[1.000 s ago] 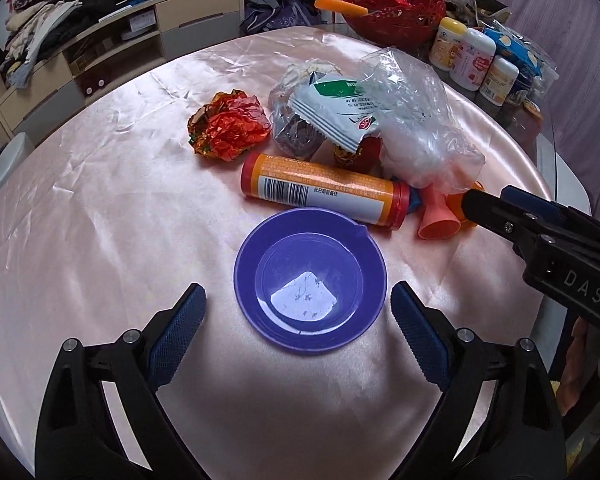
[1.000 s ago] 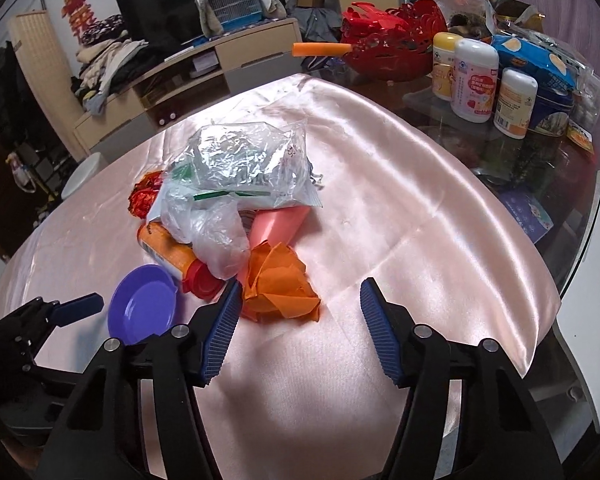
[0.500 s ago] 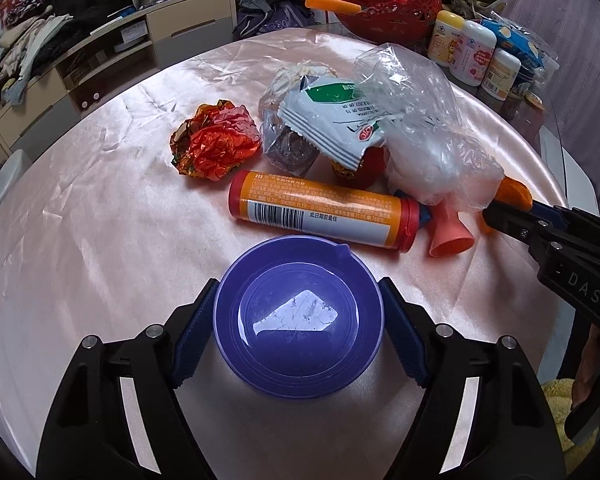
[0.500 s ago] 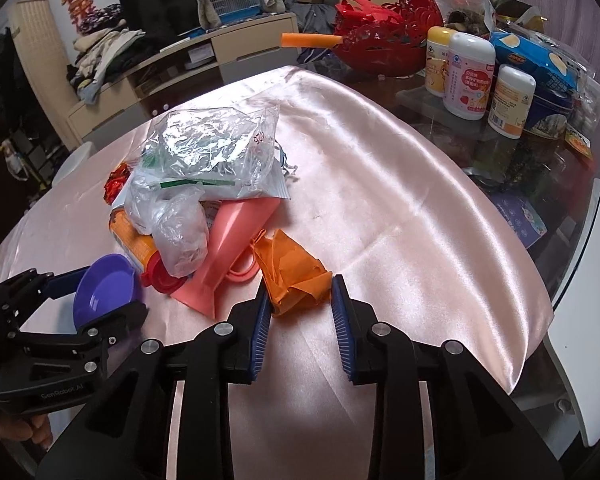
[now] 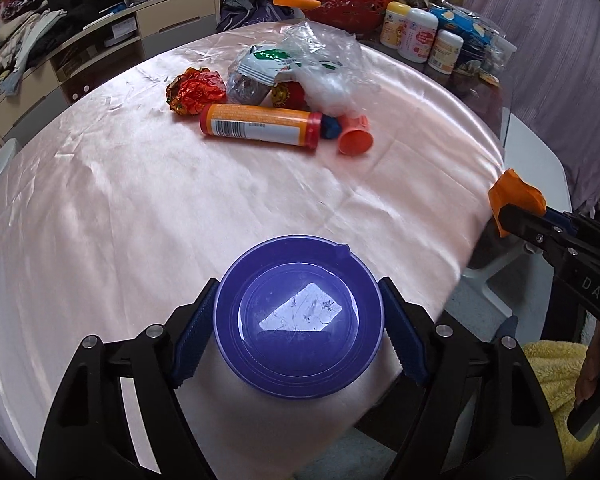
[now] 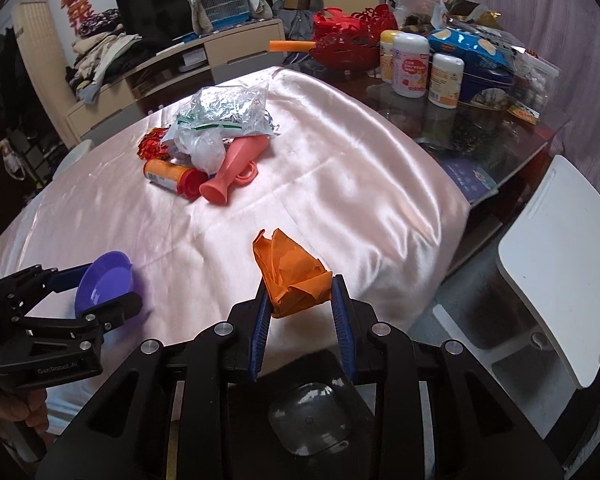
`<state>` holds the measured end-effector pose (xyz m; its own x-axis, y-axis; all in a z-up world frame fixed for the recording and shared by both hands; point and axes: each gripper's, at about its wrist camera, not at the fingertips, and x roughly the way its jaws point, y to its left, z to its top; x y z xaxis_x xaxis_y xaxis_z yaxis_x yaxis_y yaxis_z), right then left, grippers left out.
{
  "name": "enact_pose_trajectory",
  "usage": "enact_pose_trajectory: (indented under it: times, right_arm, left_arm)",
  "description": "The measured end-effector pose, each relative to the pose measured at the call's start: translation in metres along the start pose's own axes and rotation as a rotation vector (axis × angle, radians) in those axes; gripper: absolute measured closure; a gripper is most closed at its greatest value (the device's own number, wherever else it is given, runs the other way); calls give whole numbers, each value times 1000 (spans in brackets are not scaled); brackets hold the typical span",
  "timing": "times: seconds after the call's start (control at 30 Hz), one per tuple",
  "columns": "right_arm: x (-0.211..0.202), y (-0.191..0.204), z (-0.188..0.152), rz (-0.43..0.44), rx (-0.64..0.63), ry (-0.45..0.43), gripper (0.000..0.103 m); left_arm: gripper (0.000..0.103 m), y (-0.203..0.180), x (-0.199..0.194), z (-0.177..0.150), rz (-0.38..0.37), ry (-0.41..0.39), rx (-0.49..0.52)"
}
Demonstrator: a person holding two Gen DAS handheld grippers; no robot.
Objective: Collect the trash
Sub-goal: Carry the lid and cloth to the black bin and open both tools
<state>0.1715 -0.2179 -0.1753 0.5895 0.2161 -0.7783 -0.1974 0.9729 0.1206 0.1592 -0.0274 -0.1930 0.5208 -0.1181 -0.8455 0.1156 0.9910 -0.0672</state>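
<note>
My left gripper (image 5: 298, 316) is shut on a purple plastic bowl (image 5: 298, 316), held above the near edge of the pink satin tablecloth (image 5: 140, 184); the same bowl (image 6: 104, 282) shows at the lower left in the right wrist view. My right gripper (image 6: 298, 300) is shut on a crumpled orange paper (image 6: 290, 272), lifted over the table's near edge; the orange paper (image 5: 516, 196) also shows at the right in the left wrist view. A trash pile stays on the cloth: an orange tube (image 5: 260, 124), a red foil wrapper (image 5: 196, 90), clear plastic bags (image 5: 324, 68) and a pink vase-shaped piece (image 6: 236, 170).
Bottles and jars (image 6: 410, 64) and a red basket (image 6: 348, 42) crowd the glass table end at the back right. A white chair (image 6: 556, 256) stands right of the table. A dark bin with a clear lid (image 6: 312, 420) sits below my right gripper. A low cabinet (image 5: 100, 52) lines the far wall.
Both grippers closed on their items, the left on the purple bowl and the right on the orange paper, then pulled back toward the table's near edge, away from the trash pile.
</note>
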Motion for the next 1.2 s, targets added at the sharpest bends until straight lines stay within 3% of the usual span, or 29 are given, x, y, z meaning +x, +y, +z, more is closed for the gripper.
enact_pose_trajectory:
  times: [0.33, 0.63, 0.93, 1.0, 1.1, 1.2]
  right_arm:
    - [-32, -21, -62, -39, 57, 52, 72]
    - [-19, -34, -100, 17, 135, 167, 70]
    - [-5, -36, -105, 55, 152, 218, 69]
    - [-6, -37, -103, 54, 157, 214, 66]
    - [-7, -40, -99, 54, 168, 203, 47]
    - [-10, -42, -95, 56, 176, 190, 45]
  left_arm:
    - [29, -52, -28, -49, -112, 3, 74]
    - [29, -83, 7, -89, -202, 153, 115]
    - [28, -102, 35, -95, -208, 220, 161]
    - [28, -105, 38, -94, -213, 230, 161]
    - [22, -102, 39, -94, -220, 236, 153]
    - [14, -101, 36, -92, -211, 225, 154]
